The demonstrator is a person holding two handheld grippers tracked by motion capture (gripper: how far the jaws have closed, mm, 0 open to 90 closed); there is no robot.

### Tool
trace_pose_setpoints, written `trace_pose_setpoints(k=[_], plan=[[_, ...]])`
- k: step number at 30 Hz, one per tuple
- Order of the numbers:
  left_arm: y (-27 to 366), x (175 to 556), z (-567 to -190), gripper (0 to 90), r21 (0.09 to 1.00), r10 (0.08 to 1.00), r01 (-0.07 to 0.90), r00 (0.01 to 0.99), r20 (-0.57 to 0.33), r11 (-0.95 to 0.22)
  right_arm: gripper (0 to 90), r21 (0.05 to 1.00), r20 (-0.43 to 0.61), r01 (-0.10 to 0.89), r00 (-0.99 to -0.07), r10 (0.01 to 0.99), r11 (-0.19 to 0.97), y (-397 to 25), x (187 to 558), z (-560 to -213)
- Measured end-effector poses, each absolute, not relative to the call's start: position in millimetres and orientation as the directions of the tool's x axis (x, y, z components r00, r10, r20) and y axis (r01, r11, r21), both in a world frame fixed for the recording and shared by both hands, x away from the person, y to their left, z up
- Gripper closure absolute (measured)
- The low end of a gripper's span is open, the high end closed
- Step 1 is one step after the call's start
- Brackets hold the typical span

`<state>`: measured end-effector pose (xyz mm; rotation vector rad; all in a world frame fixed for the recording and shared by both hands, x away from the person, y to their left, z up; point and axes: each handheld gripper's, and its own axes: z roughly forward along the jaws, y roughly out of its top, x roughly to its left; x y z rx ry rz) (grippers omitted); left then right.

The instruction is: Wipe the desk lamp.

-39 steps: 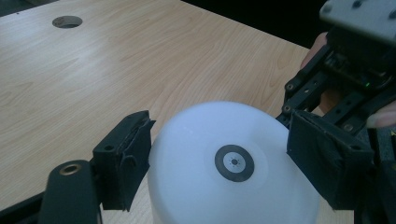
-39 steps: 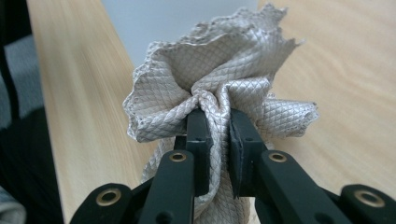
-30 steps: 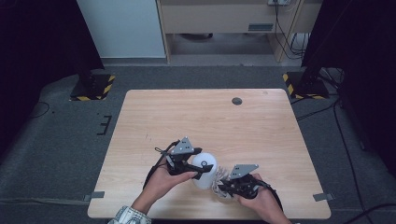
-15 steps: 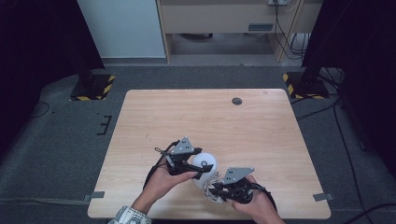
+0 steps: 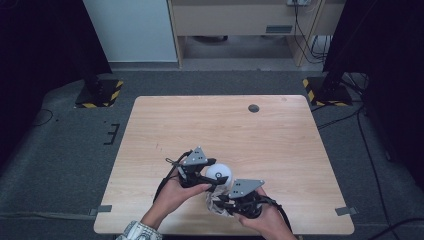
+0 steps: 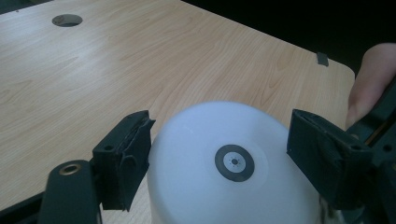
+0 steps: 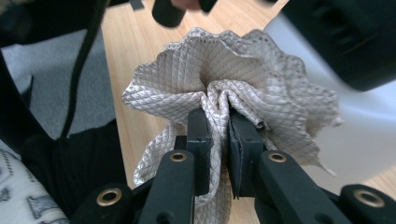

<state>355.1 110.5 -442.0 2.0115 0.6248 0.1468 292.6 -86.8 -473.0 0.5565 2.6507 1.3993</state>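
A white upturned cup (image 5: pixel 220 172) with a dark ring on its base (image 6: pixel 235 162) stands on the wooden table (image 5: pixel 260 140) near the front edge. My left gripper (image 5: pixel 212 176) is shut on it, one jaw against each side of it in the left gripper view (image 6: pixel 219 156). My right gripper (image 7: pixel 219 123) is shut on a bunched beige quilted cloth (image 7: pixel 224 79), which fans out above the jaws. In the high view the right gripper (image 5: pixel 220 201) holds the cloth (image 5: pixel 215 207) just in front of the cup, close against its side.
A round cable hole (image 5: pixel 253 108) sits at the table's far edge. Both hands crowd the near middle of the table. Yellow-black striped stand bases (image 5: pixel 99 93) rest on the grey floor beside the far corners. A tape strip (image 5: pixel 345 211) marks the near right corner.
My right gripper has moved left with the cloth, closing in on the white cup. The left gripper and the cup have stayed in place.
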Motion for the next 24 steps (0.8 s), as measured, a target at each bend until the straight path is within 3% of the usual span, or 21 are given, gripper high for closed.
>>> trace_pose_setpoints(k=[12,24], plan=[[110.6,355.3,-442.0,21.3,0.848,0.486,0.369,0.86,-0.156,-0.381,80.9,0.752,0.105,0.309,-0.928,0.358,0.582,-79.3,297.1,-505.6],[110.2,355.3,-441.9,21.3,0.847,0.486,0.37,0.86,-0.156,-0.382,80.9,0.765,0.113,0.331,-0.913,0.392,0.552,-105.5,296.5,-497.5]])
